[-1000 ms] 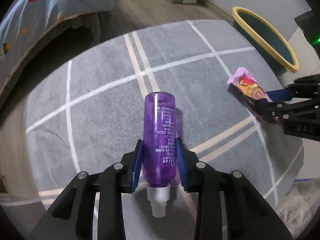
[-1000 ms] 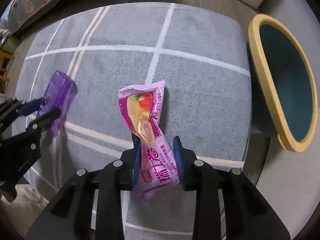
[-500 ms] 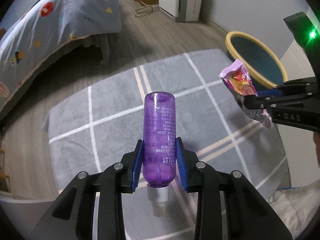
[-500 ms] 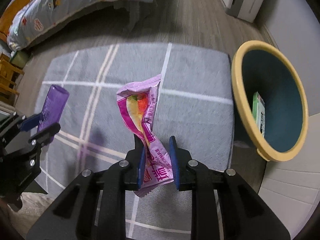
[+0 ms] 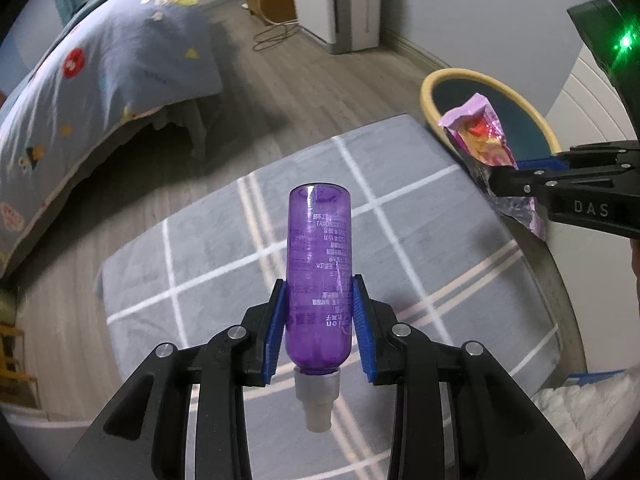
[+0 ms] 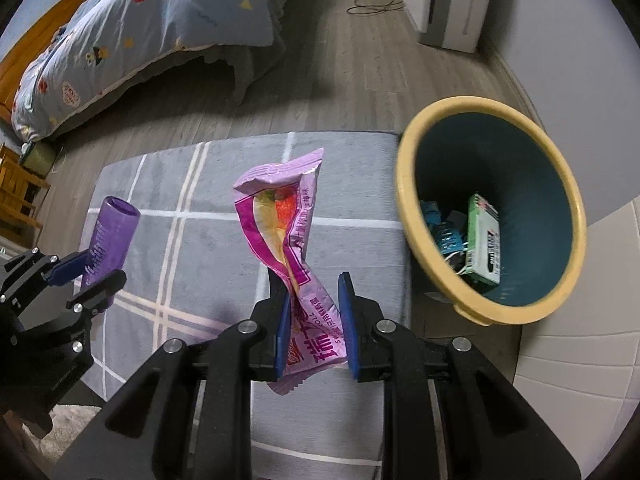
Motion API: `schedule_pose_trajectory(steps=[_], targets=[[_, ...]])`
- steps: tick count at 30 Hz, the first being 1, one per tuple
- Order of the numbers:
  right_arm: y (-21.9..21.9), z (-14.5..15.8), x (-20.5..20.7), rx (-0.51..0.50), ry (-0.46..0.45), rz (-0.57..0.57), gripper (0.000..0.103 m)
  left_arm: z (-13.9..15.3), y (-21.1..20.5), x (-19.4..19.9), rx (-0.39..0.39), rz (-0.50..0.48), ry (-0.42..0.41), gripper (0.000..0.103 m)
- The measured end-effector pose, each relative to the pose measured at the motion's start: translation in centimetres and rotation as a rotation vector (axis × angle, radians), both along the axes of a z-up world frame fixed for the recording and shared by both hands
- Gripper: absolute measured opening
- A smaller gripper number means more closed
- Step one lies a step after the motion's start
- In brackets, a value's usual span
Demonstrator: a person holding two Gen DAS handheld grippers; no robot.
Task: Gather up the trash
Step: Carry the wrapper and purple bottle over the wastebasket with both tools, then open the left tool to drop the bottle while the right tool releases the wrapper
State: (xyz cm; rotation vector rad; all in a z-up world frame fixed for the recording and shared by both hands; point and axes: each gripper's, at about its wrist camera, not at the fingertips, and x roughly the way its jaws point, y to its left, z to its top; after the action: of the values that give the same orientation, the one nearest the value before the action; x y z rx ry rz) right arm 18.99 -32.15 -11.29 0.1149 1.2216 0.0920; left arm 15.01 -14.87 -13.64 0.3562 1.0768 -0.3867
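Note:
My left gripper (image 5: 319, 298) is shut on a purple plastic bottle (image 5: 319, 264), cap toward the camera, held well above the grey rug (image 5: 224, 256). The bottle also shows in the right wrist view (image 6: 110, 240). My right gripper (image 6: 313, 296) is shut on a pink snack wrapper (image 6: 284, 232), held in the air left of the bin. The wrapper also shows in the left wrist view (image 5: 482, 140). The teal bin with a yellow rim (image 6: 412, 208) stands at the rug's right edge and holds a green box (image 6: 484, 240) and other trash.
A bed with a blue patterned quilt (image 6: 152, 24) stands at the far left on the wooden floor. A white appliance (image 6: 452, 0) and a cable lie by the far wall. White tiled furniture (image 6: 580, 360) is to the right of the bin.
Both grippers have risen off the rug with the bottle and the wrapper. The right gripper has moved closer to the bin, whose inside now shows.

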Motion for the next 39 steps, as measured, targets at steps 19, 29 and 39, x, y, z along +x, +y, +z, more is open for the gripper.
schedule_pose_trajectory(steps=[19,29,39], targets=[[-12.0,-0.5,0.0,0.083,-0.020,-0.291,0.022,0.0,-11.0,3.5,-0.016,-0.190,-0.023,0.034],[-16.8,-1.5,0.0,0.121,-0.018,-0.427,0.022,-0.9,-16.0,4.8,-0.002,-0.282,-0.026,0.034],[-20.2,-2.1,1.5,0.140,-0.050,-0.513,0.022,-1.2,-20.3,5.9,0.015,-0.382,-0.019,0.034]])
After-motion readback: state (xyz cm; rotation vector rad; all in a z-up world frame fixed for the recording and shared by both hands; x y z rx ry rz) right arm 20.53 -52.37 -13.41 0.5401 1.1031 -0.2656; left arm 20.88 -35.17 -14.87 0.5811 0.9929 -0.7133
